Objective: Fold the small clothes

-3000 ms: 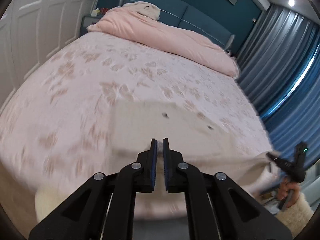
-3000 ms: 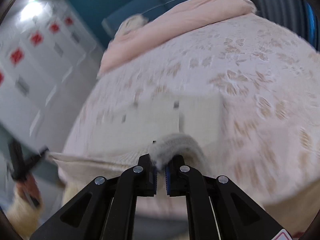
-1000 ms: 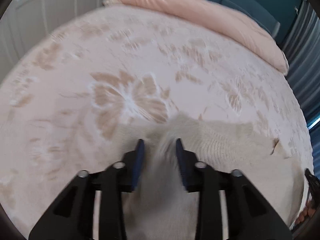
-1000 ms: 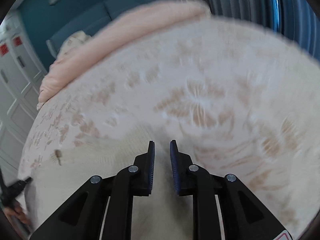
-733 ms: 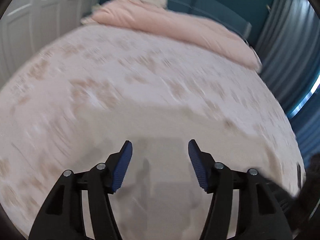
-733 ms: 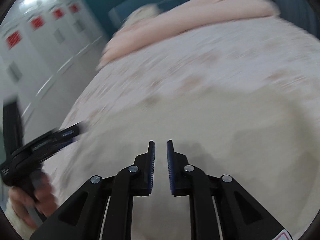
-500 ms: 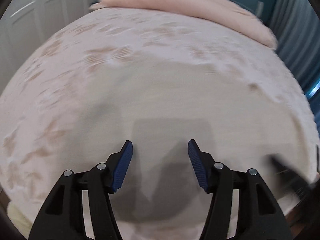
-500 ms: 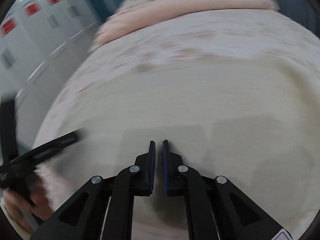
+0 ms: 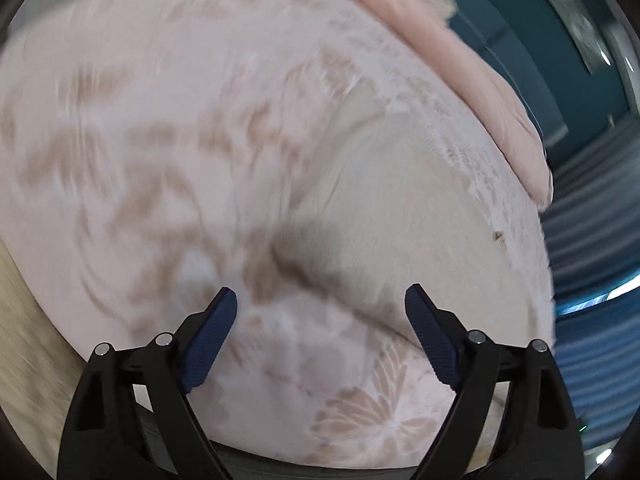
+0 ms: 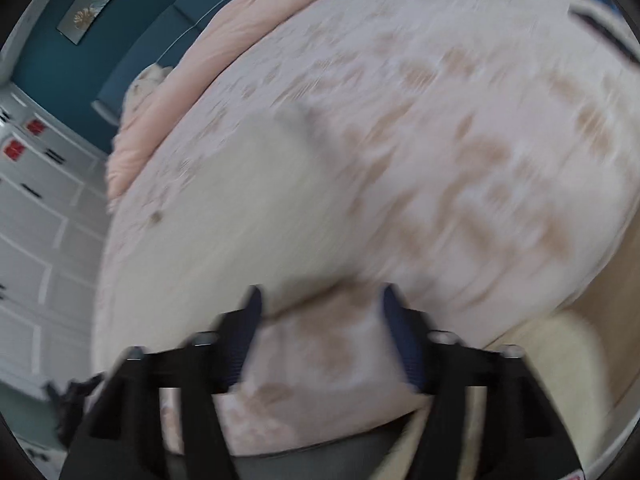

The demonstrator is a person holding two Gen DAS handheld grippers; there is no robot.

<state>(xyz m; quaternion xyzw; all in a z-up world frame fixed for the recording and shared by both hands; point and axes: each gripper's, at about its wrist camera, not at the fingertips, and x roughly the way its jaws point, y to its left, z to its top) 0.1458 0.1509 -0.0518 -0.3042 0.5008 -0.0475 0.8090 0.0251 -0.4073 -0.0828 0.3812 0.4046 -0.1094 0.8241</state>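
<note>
A cream knitted garment [image 9: 404,216] lies flat on the pink flowered bedspread [image 9: 160,128]. In the left wrist view it lies ahead and to the right of my left gripper [image 9: 322,312], which is open and empty above the garment's near left edge. In the right wrist view the garment [image 10: 256,208] lies ahead and to the left. My right gripper [image 10: 320,312] is open and empty, with its left finger over the garment's near right edge. Both views are blurred by motion.
A rolled pink duvet [image 9: 452,64] lies along the far side of the bed, also in the right wrist view [image 10: 224,52]. A teal headboard [image 10: 120,64], white wardrobe doors [image 10: 36,216] and blue curtains [image 9: 592,240] surround the bed. The bed's near edge is just below both grippers.
Both grippers have let go of the garment and opened wide. They have swung outward, the left toward the garment's left edge, the right toward its right edge. The garment now lies folded flat.
</note>
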